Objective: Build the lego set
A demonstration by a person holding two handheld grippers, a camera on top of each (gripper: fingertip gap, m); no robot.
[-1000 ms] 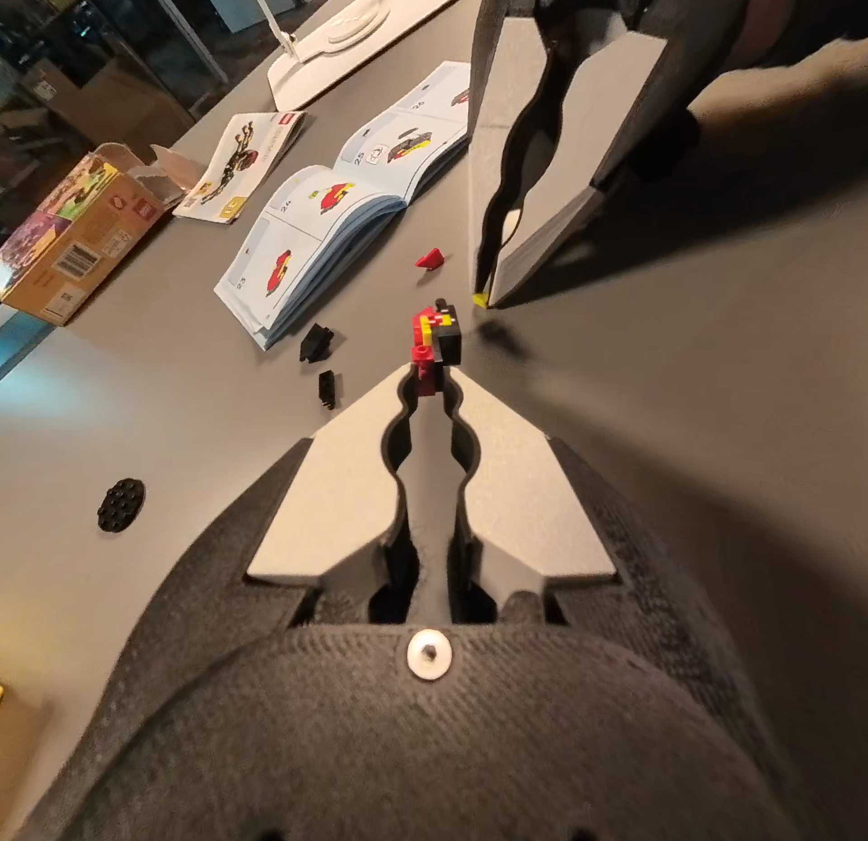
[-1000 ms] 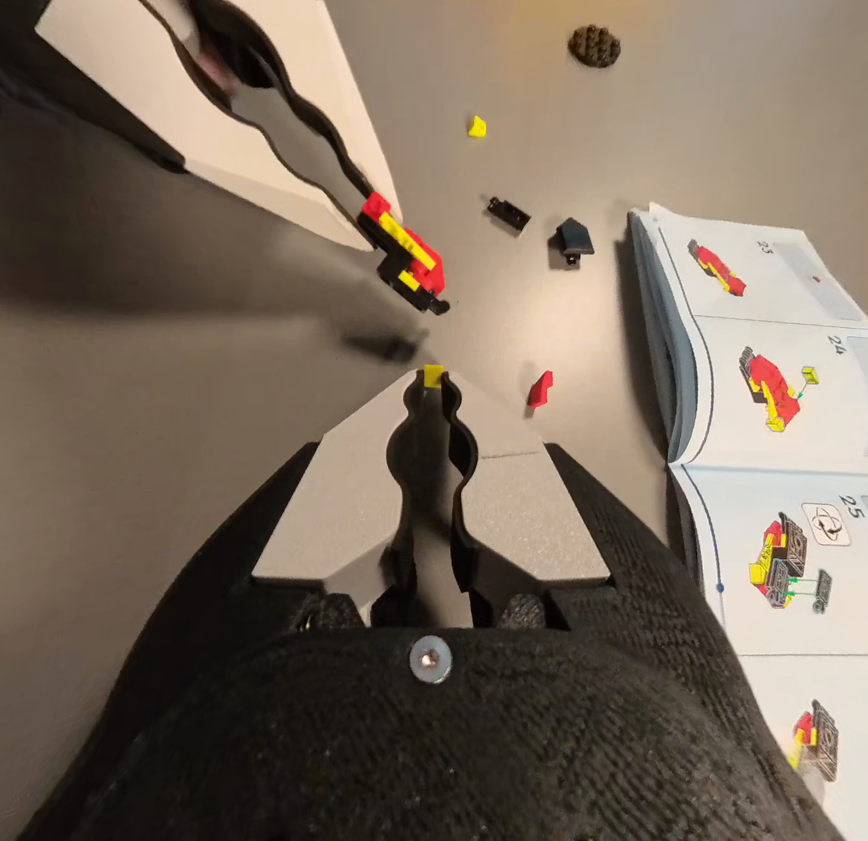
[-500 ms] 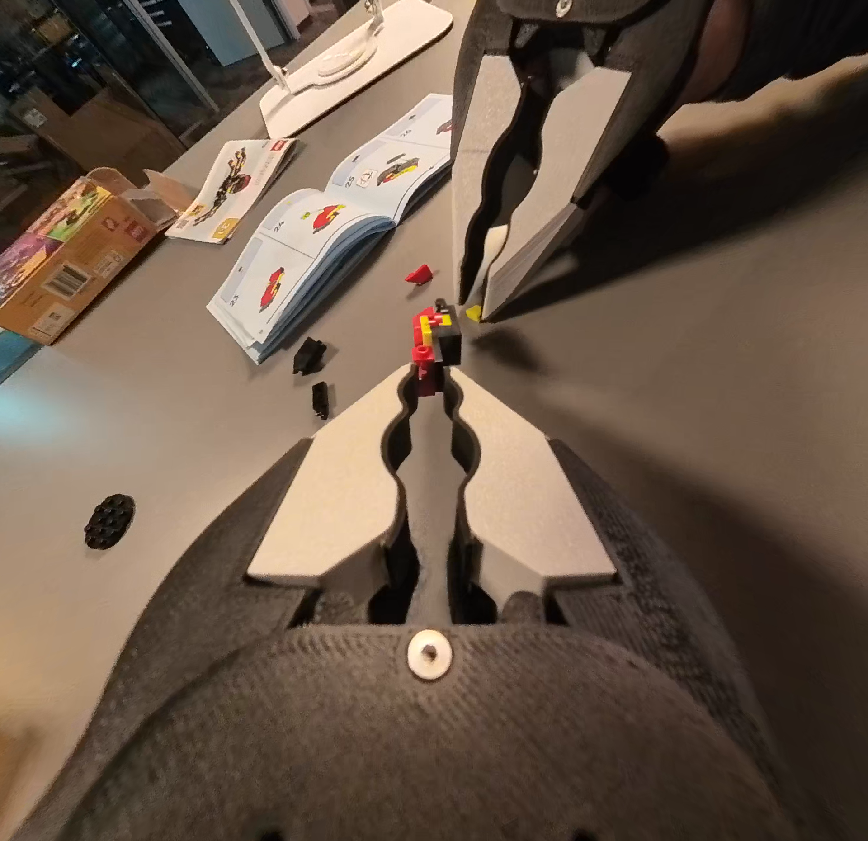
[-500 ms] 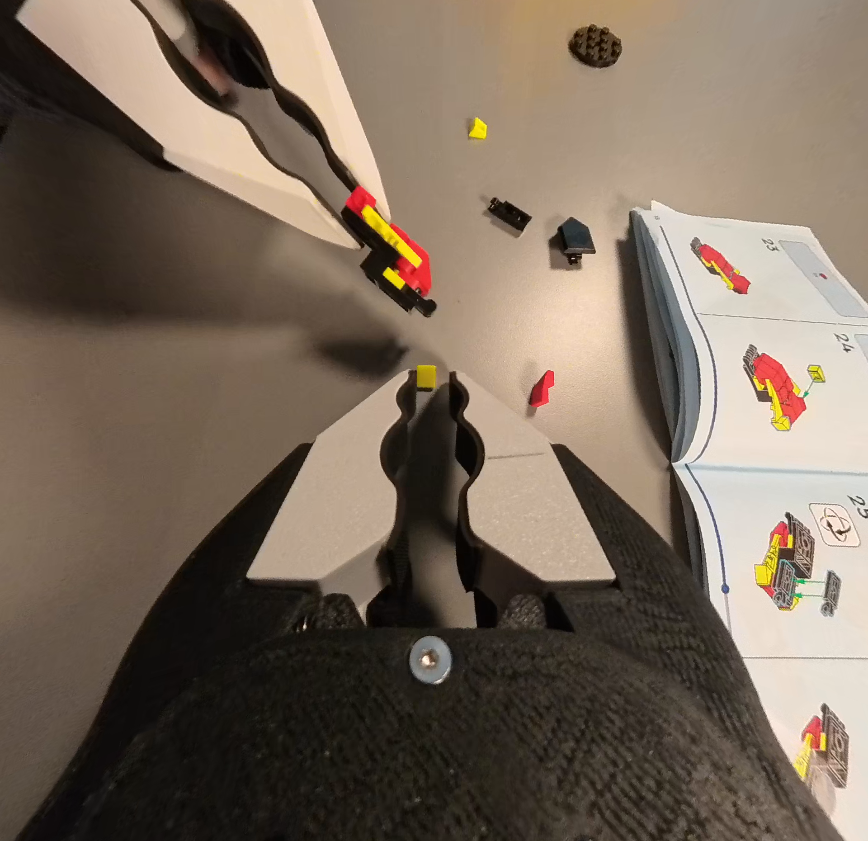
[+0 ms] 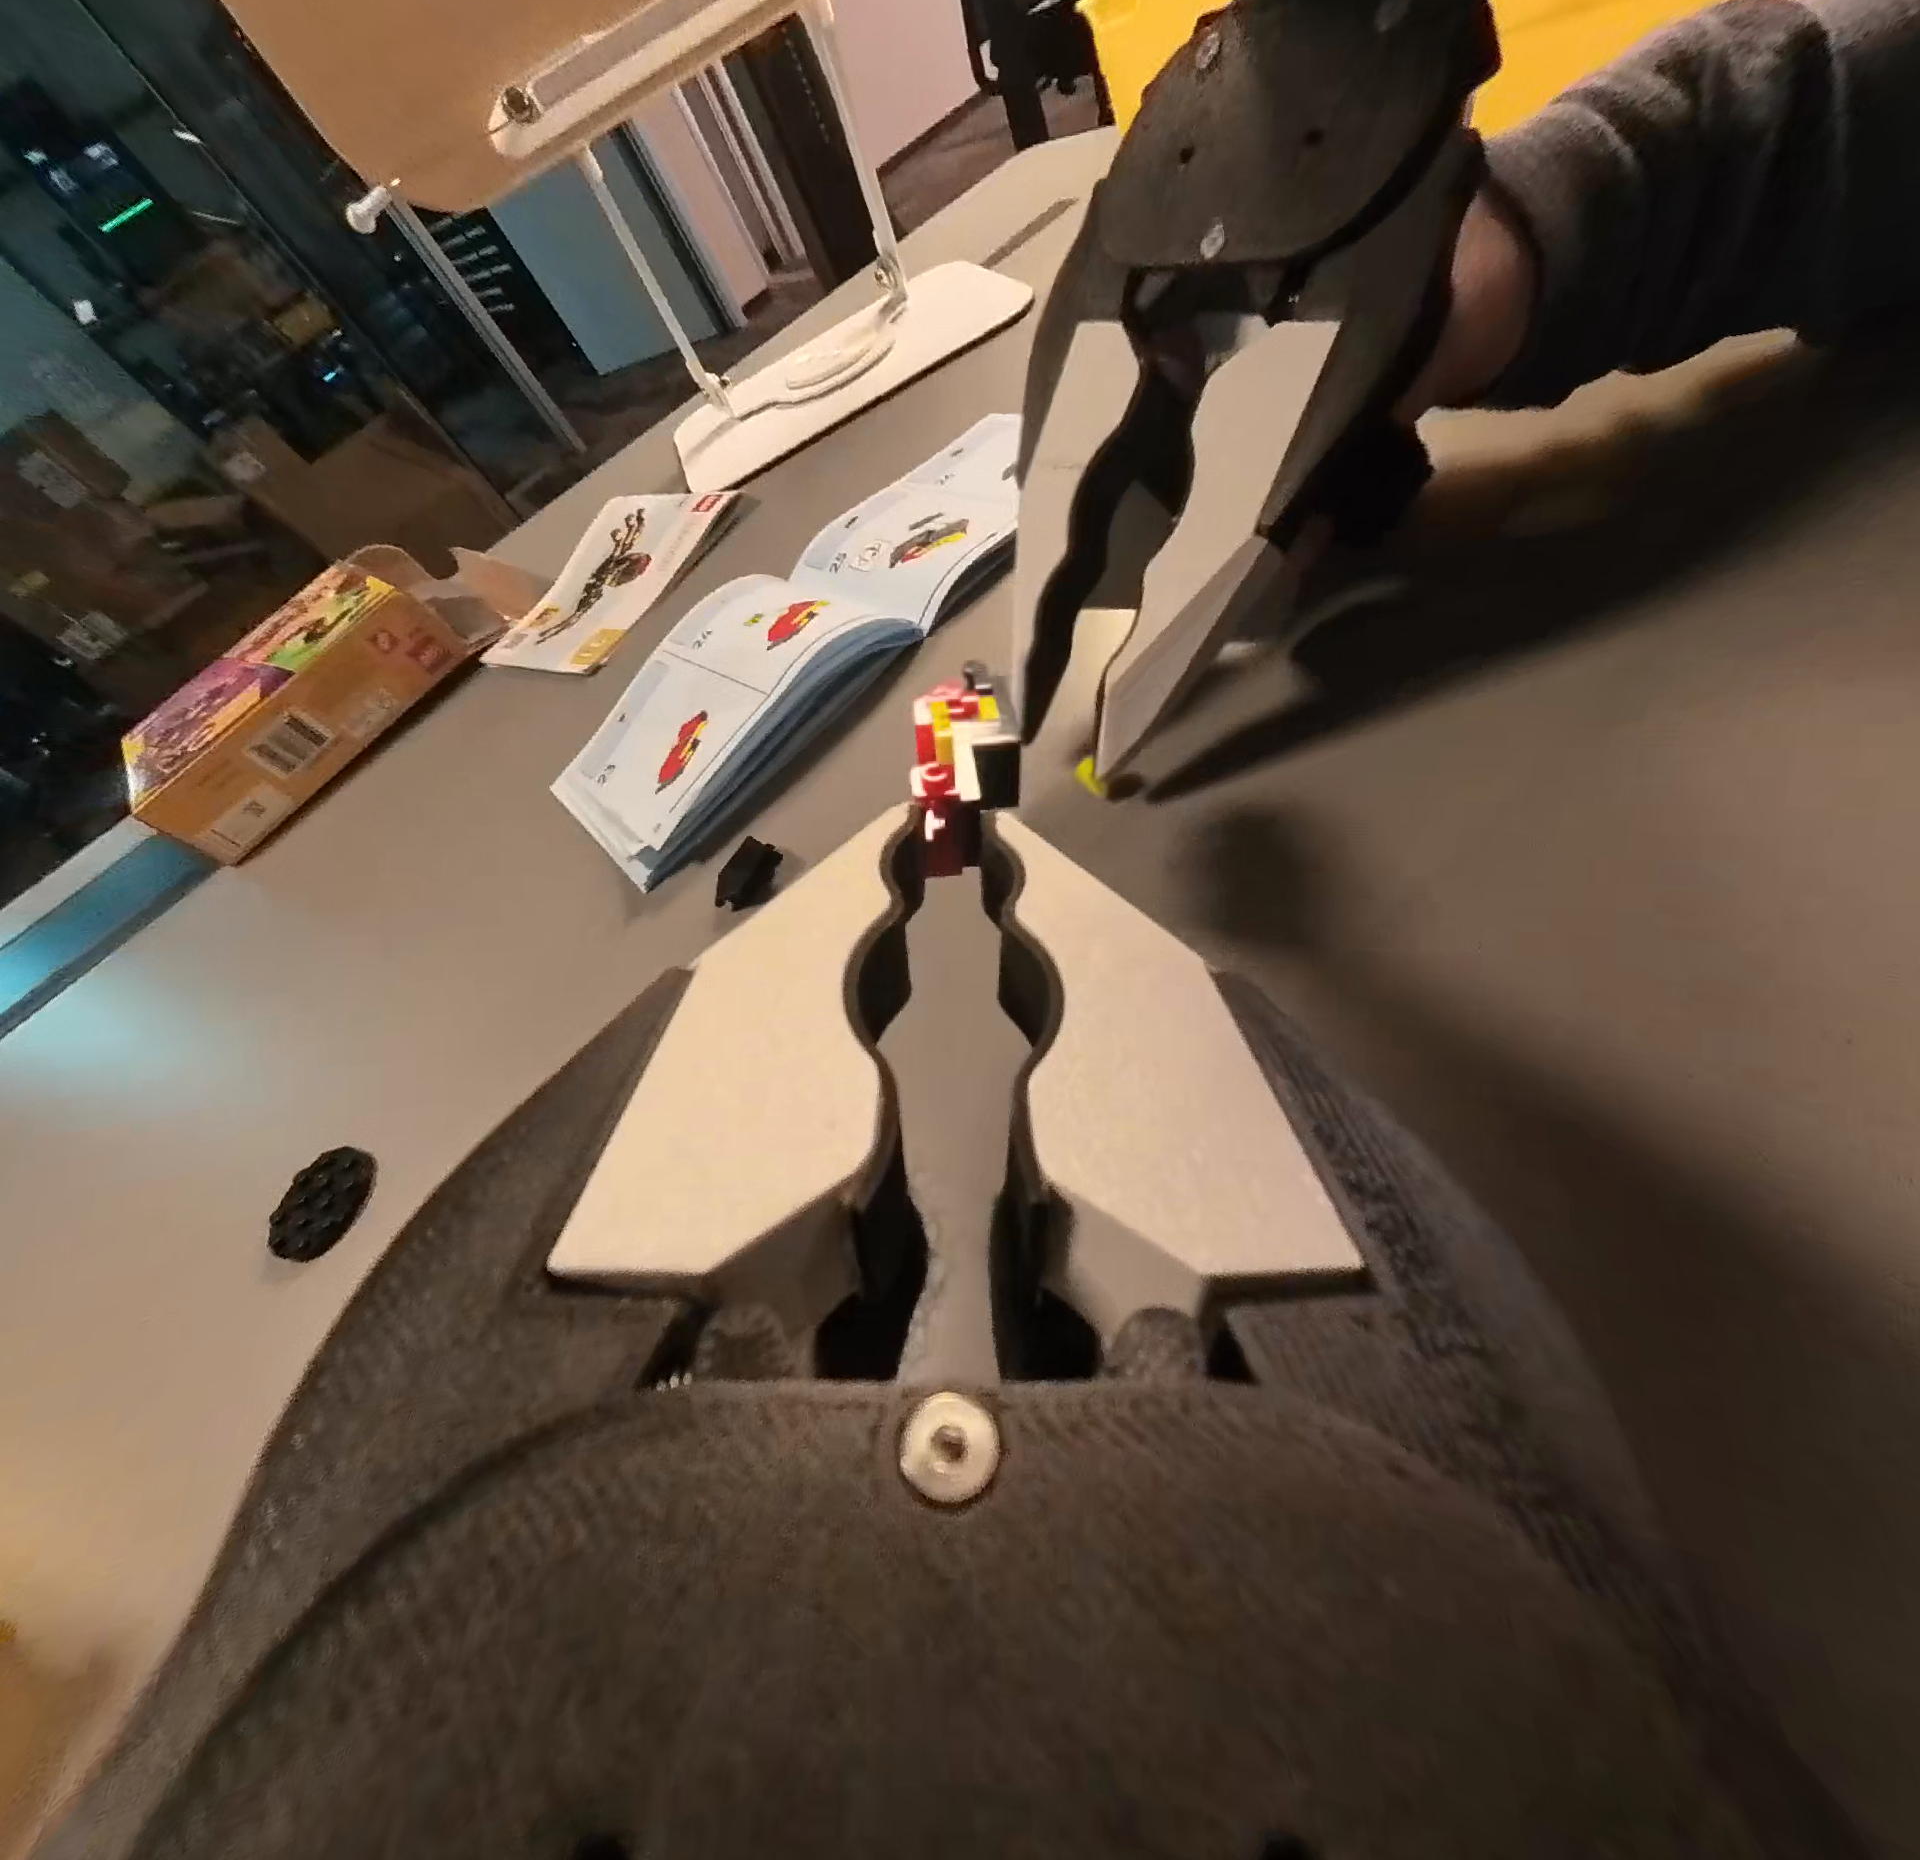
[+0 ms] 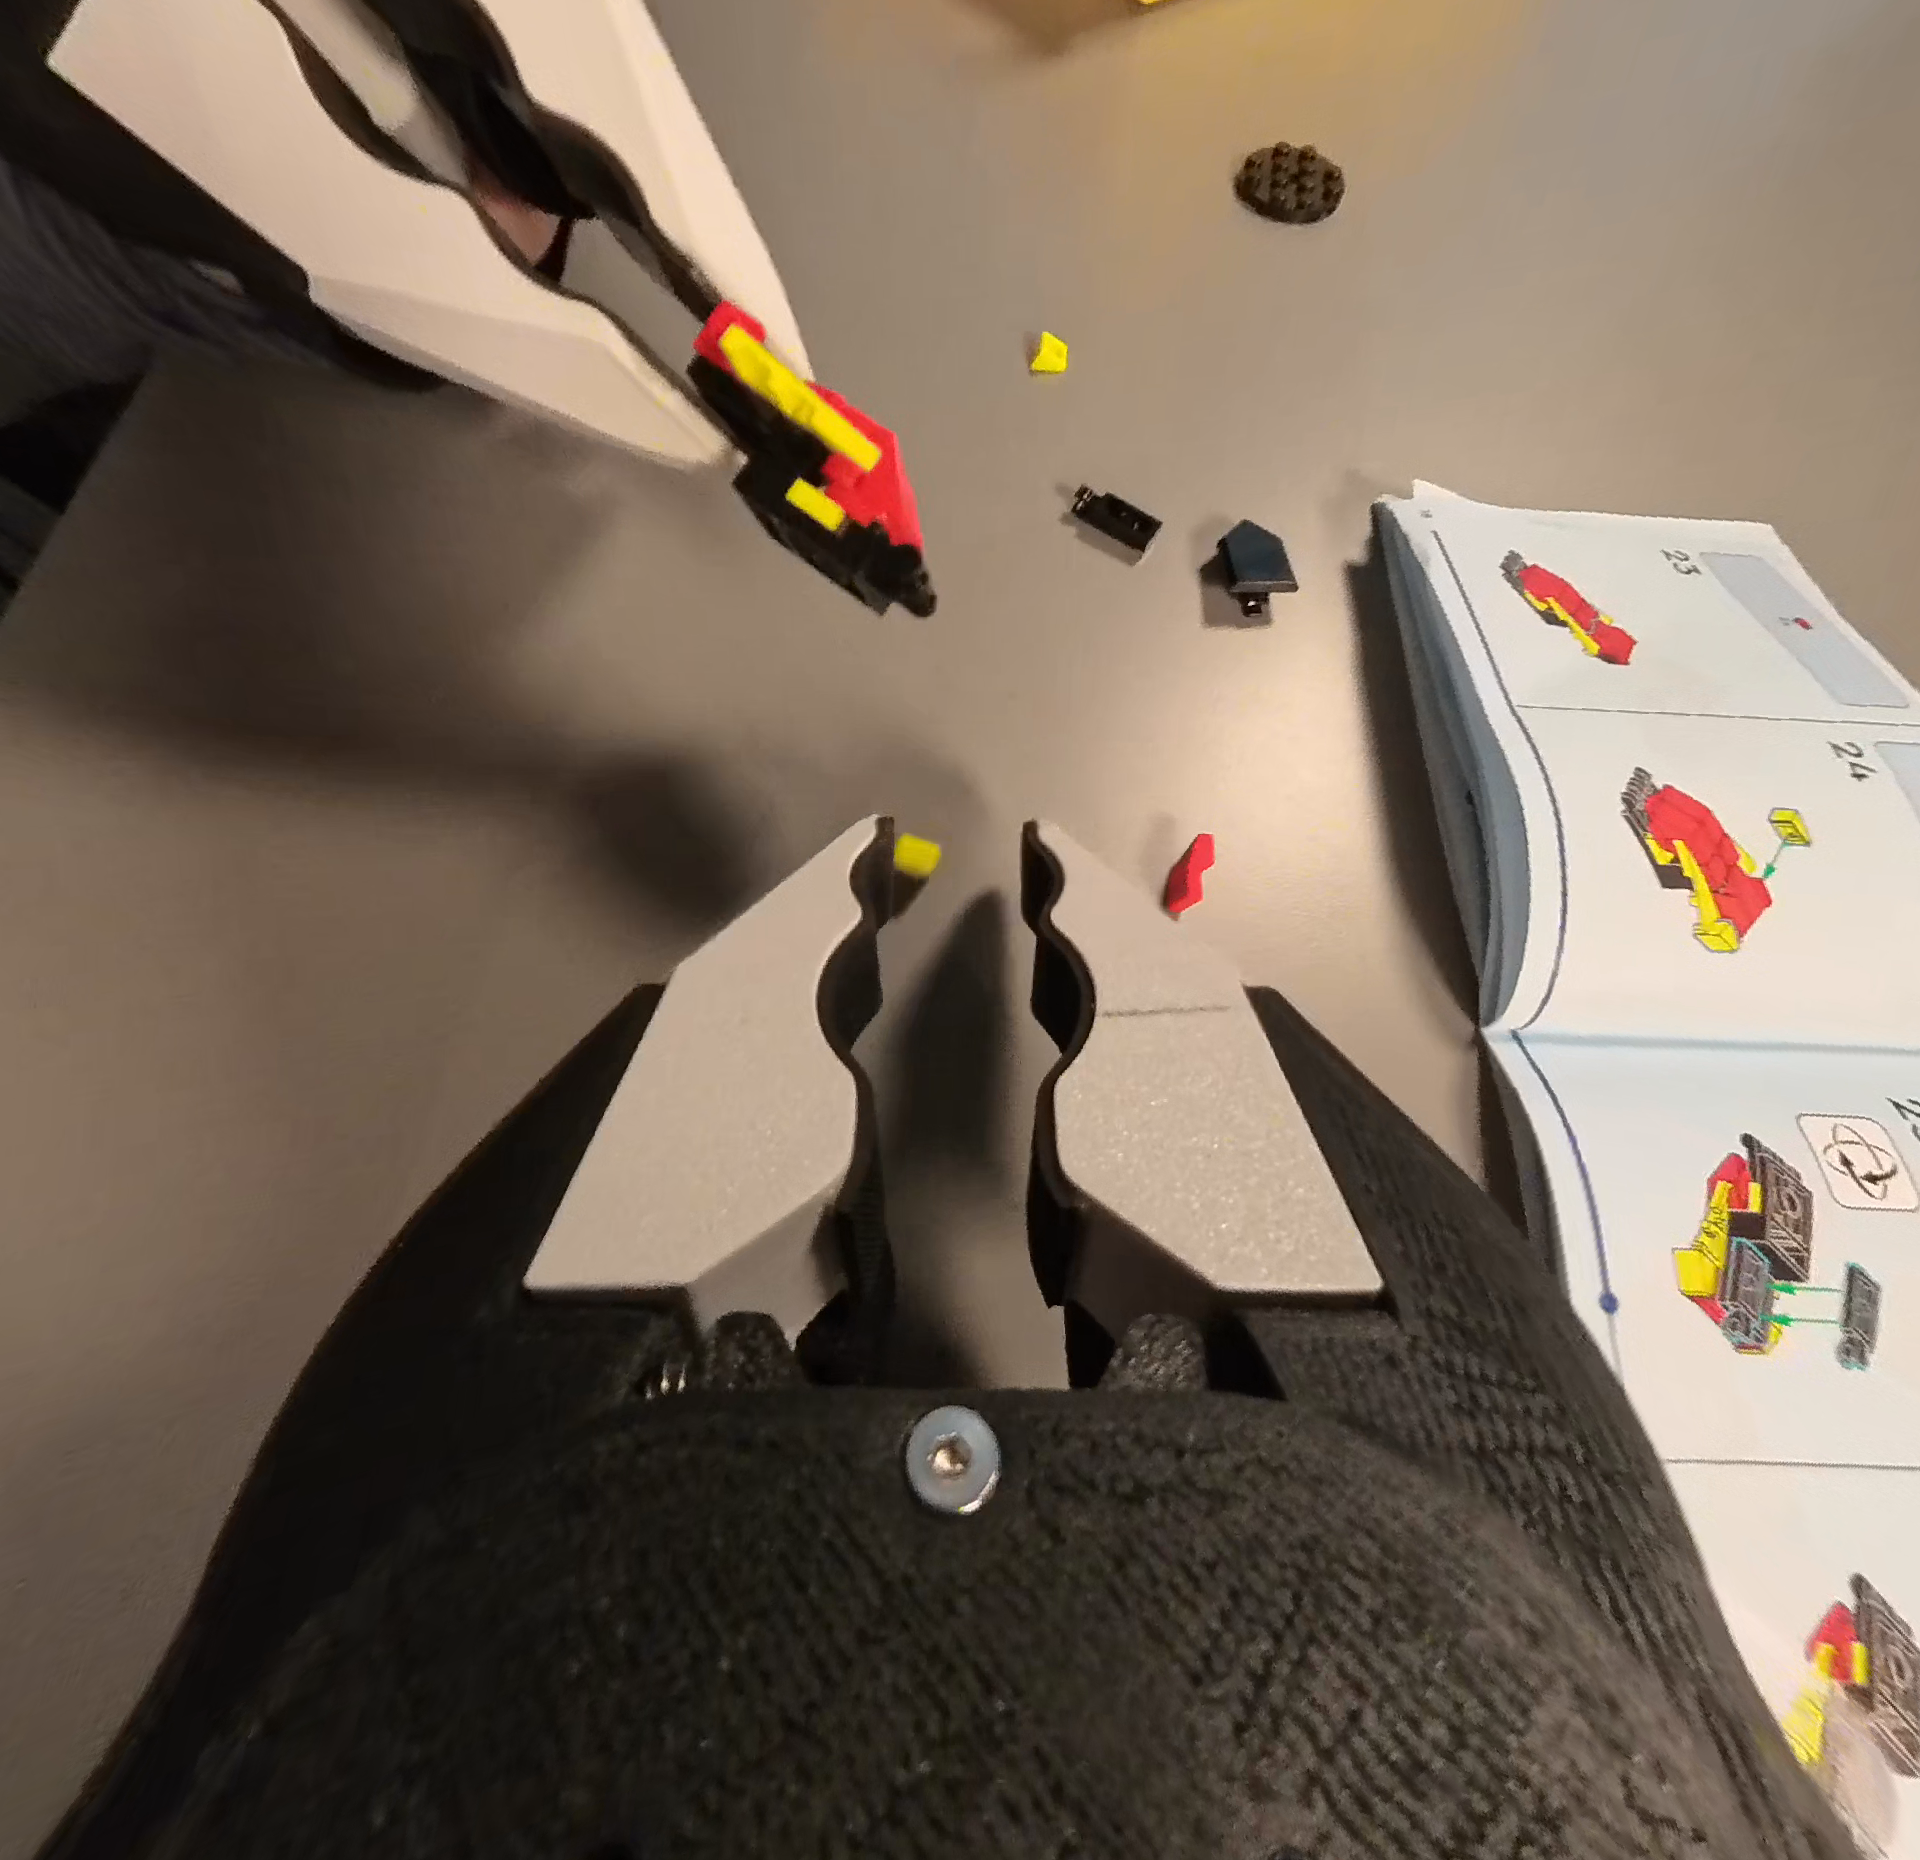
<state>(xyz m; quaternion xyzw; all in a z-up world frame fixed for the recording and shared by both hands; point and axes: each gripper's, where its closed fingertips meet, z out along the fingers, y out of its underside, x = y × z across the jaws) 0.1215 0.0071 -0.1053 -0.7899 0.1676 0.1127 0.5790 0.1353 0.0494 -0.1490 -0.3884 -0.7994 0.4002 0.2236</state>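
Note:
My left gripper (image 5: pixel 951 836) is shut on a small red, yellow and black lego model (image 5: pixel 956 761) and holds it above the grey table. It also shows in the right wrist view (image 6: pixel 717 376) at the upper left, with the model (image 6: pixel 821 460) sticking out of its tips. My right gripper (image 6: pixel 954 842) is open with its tips low over the table. A tiny yellow brick (image 6: pixel 914 854) sits against the inner tip of its left finger. The left wrist view shows the right gripper (image 5: pixel 1070 761) open just right of the model, with the yellow brick (image 5: pixel 1086 768) at one tip.
Loose pieces lie on the table: a red piece (image 6: pixel 1188 872), a yellow wedge (image 6: pixel 1049 352), a black plate (image 6: pixel 1114 522), a black slope (image 6: pixel 1252 563) and a round black plate (image 6: pixel 1288 181). An open instruction booklet (image 6: pixel 1714 875) lies to the right. A cardboard box (image 5: pixel 281 709) and a lamp base (image 5: pixel 862 366) stand farther back. About 7 centimeters separates my left fingertips from my right. About 8 centimeters separates my right fingertips from the black slope (image 6: pixel 1252 563). It is also in sight in the left wrist view (image 5: pixel 755 855).
My right gripper has opened and no longer pinches the tiny yellow brick. My left gripper still holds the model and has tipped up, so its view now shows more of the room.

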